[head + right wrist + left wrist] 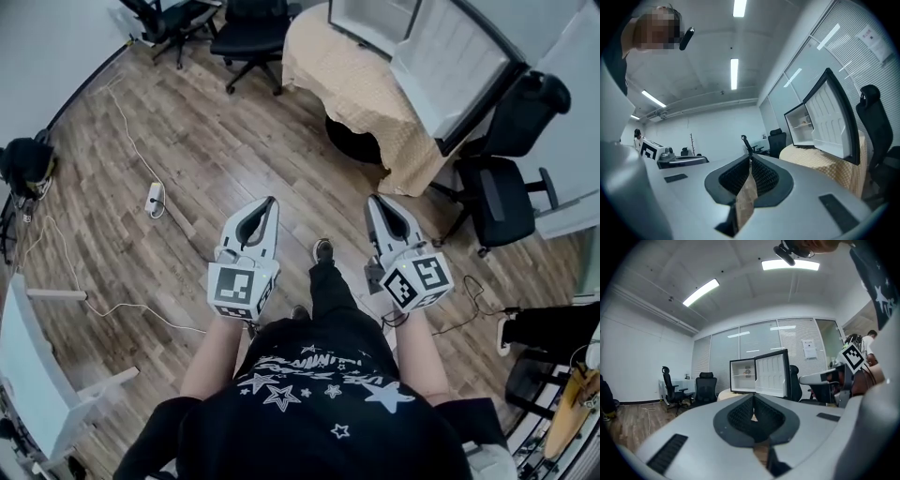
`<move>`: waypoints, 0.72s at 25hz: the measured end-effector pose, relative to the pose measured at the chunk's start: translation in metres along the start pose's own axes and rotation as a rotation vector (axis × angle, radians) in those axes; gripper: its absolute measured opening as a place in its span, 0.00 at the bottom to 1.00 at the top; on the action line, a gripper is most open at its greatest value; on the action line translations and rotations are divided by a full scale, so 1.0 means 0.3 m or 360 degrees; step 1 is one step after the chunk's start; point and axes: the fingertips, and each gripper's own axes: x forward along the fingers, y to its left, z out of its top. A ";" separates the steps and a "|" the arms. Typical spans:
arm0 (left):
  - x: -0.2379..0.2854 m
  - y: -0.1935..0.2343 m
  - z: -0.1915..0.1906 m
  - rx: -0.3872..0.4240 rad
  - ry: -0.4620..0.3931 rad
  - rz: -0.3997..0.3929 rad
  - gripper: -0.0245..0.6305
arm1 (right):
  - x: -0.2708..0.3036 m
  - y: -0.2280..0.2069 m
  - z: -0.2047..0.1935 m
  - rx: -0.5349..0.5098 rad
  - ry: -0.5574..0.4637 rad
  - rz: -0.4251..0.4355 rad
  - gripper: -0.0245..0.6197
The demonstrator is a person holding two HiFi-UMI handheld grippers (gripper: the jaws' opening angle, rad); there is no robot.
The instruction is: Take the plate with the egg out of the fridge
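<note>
The plate with the egg shows only as a small pale speck on the upper shelf inside the mini fridge, well beyond both pairs of jaws. The fridge stands on a cloth-draped table with its door swung wide. The left gripper and the right gripper are each clenched on nothing.
</note>
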 end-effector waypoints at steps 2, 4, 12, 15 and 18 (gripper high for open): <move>0.032 0.031 -0.002 -0.0010 0.0008 0.0017 0.05 | 0.060 -0.021 0.008 -0.0009 0.0007 0.0019 0.09; 0.075 0.071 -0.004 -0.0023 0.0015 0.0049 0.05 | 0.122 -0.043 0.021 -0.0018 0.0002 0.0043 0.09; 0.316 0.202 0.004 -0.0064 0.0075 0.0067 0.05 | 0.362 -0.200 0.083 -0.0002 -0.0014 0.0059 0.09; 0.416 0.238 0.012 -0.0078 0.0099 0.0076 0.05 | 0.445 -0.274 0.100 0.0017 -0.0006 0.0061 0.09; 0.510 0.264 0.030 -0.0067 0.0116 0.0085 0.05 | 0.526 -0.353 0.123 0.0027 0.0000 0.0068 0.09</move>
